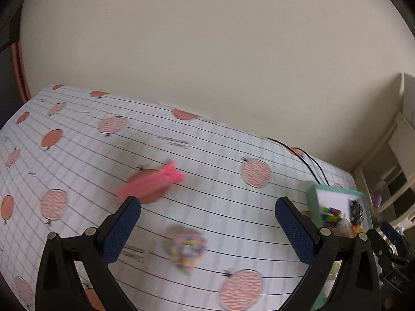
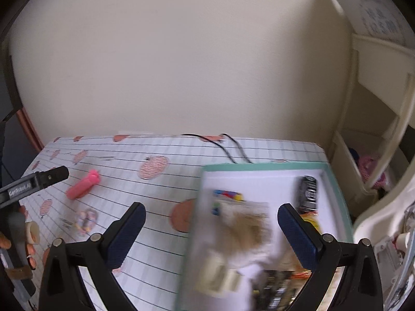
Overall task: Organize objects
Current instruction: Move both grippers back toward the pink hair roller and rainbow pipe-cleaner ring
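While both sets of jaws stand wide apart and empty, the left gripper [image 1: 207, 223] hovers above the colourful bead bundle [image 1: 186, 250], seemingly lining up a pick, with the pink clip [image 1: 153, 182] at eleven o'clock. Off at three o'clock the teal box [image 2: 334, 178] waits half-filled under the right gripper [image 2: 211, 229], nothing blocking the route.
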`<state>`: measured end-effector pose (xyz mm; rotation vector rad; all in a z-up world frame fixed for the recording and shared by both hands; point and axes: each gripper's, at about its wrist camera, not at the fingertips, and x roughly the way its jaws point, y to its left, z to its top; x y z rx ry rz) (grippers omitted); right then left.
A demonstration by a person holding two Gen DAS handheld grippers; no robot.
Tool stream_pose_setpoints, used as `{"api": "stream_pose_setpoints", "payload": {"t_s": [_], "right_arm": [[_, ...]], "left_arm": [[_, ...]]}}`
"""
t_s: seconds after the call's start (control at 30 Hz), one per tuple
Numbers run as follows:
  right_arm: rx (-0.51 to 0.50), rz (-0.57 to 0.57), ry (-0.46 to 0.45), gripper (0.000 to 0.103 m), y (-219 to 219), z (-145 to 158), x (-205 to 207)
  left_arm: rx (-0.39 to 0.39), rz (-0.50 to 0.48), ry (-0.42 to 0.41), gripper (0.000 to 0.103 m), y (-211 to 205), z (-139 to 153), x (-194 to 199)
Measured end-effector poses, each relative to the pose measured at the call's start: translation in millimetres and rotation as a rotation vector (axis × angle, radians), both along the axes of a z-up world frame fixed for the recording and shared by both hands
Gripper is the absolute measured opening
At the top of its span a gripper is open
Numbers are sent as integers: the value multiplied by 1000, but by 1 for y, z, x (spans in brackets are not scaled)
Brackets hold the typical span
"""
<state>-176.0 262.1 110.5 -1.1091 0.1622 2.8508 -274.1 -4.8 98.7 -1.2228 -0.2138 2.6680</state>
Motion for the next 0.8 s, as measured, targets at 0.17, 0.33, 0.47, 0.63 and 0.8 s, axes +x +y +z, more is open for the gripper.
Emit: {"api": "stream_pose_setpoints", "payload": {"t_s": [0.17, 0.33, 0.47, 0.63, 0.8], "right_arm": [[10, 67, 0, 103, -39, -2, -6], [-3, 133, -23, 103, -80, -14, -13], [-27, 167, -47, 103, -106, -27, -18], [-28, 182, -92, 103, -134, -50, -24], [-60, 203, -140, 103, -159, -71, -31]], "left_arm": [[-27, 23, 13, 103, -31, 1, -5], [-23, 9, 1, 103, -52, -7, -11], [-16, -20, -12, 103, -63, -15, -16], [-22, -44, -31, 103, -71, -28, -22], [-28, -59, -29, 103, -76, -41, -28]]}}
